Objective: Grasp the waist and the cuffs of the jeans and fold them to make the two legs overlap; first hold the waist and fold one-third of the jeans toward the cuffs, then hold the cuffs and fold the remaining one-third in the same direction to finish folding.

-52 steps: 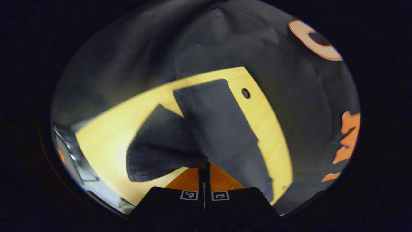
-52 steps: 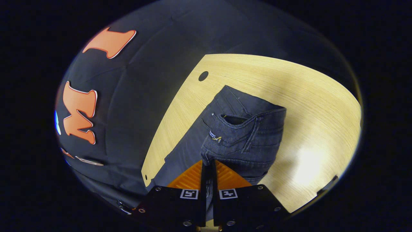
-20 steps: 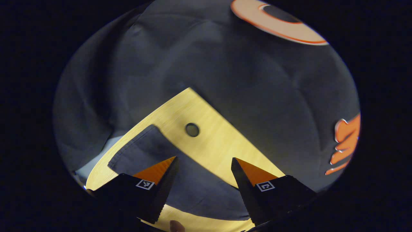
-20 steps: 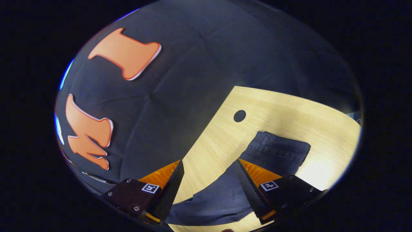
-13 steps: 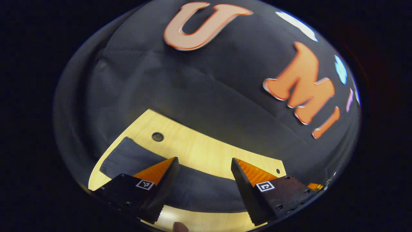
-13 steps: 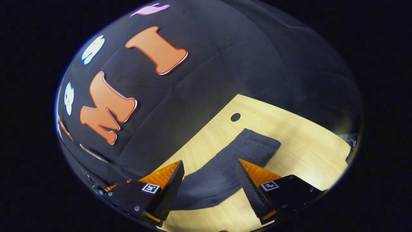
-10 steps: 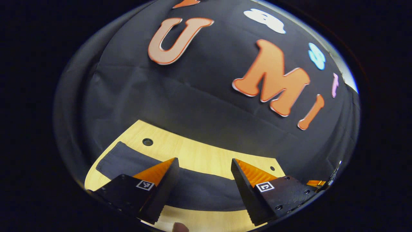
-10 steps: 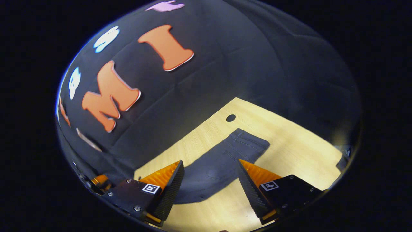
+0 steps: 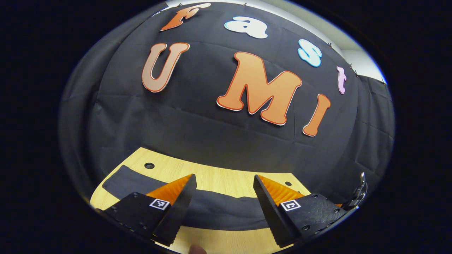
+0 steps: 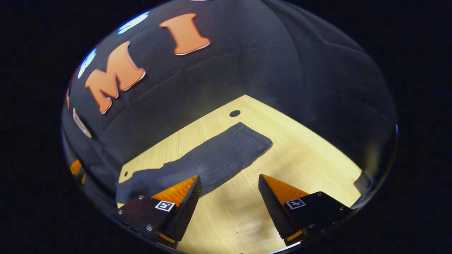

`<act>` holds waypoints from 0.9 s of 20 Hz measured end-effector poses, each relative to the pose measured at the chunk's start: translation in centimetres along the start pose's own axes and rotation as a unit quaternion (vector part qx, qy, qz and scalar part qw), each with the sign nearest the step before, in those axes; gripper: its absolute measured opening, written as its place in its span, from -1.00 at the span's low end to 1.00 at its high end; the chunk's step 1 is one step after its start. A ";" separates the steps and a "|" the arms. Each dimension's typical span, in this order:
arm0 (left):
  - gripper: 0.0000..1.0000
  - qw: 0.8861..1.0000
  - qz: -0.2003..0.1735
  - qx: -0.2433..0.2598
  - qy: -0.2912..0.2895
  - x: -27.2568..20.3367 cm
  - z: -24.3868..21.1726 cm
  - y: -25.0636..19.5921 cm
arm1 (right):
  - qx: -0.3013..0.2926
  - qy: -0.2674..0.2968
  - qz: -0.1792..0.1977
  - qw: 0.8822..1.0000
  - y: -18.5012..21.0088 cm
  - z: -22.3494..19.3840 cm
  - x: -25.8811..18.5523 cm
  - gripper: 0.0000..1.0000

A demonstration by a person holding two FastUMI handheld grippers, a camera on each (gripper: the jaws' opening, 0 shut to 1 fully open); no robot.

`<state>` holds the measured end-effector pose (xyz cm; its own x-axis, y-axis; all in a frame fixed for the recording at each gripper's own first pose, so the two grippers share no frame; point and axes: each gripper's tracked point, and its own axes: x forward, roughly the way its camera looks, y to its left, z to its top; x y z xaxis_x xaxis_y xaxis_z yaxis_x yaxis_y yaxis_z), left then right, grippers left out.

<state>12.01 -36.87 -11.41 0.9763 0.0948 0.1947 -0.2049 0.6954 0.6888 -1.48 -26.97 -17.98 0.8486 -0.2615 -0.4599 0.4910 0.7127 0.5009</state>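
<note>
Dark denim jeans [image 10: 215, 158] lie flat on the light wooden table [image 10: 303, 165], folded lengthwise with one leg over the other. The waist [image 10: 256, 139] with a back pocket is at the far right and the legs run toward the left corner. In the left gripper view the jeans [image 9: 219, 208] form a long dark band across the table [image 9: 215, 176]. My left gripper [image 9: 224, 175] hangs open above that band, holding nothing. My right gripper [image 10: 229, 176] is open too, above bare wood just in front of the jeans.
A round cable hole [image 10: 234, 113] sits behind the waist, and a small hole [image 10: 125, 174] marks the table's left corner. The black booth wall rises close behind the table's far edge. A dark object [image 10: 362, 181] stands at the table's right edge. A person's fingertip [image 9: 196, 249] shows below my left gripper.
Both grippers were shut on the jeans 2.6 s ago; they have since opened, let go and drawn back, tilting upward. The jeans now lie flat and still.
</note>
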 end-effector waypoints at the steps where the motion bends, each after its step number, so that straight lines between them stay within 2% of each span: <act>1: 1.00 1.000 0.003 0.002 -0.001 -0.4 0.1 -0.1 | 0.032 0.008 0.007 0.999 -0.4 0.4 0.8 0.96; 4: 0.96 0.999 0.030 0.026 0.002 -0.9 1.0 -1.2 | 0.126 0.033 0.010 0.991 -2.4 2.0 5.0 0.96; 8: 0.95 0.998 0.056 0.040 -0.001 -1.4 2.0 -0.9 | 0.272 0.066 -0.011 0.960 -5.4 3.4 9.8 0.97; 9: 0.96 0.997 0.059 0.044 -0.001 -1.4 2.2 -1.0 | 0.287 0.069 -0.020 0.955 -6.1 3.3 10.6 0.97; 12: 0.95 0.996 0.068 0.055 -0.003 -1.5 2.6 -1.1 | 0.293 0.081 -0.047 0.951 -7.7 3.1 12.9 0.97; 15: 0.95 0.995 0.077 0.059 0.003 -1.1 2.5 -1.0 | 0.313 0.090 -0.046 0.944 -7.0 2.8 14.8 0.97; 17: 0.90 0.995 0.081 0.058 0.009 -0.7 2.2 -0.9 | 0.312 0.096 -0.032 0.945 -6.0 2.5 15.8 0.96; 18: 0.95 0.995 0.083 0.058 0.011 -0.5 2.2 -0.8 | 0.307 0.090 -0.031 0.947 -5.7 2.8 16.4 1.00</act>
<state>11.54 -39.06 -10.52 0.9292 0.2184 0.2982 -0.3693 0.5818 0.7246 10.16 -37.17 -26.34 0.7942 -0.1367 -0.5921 0.6077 0.1731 0.7751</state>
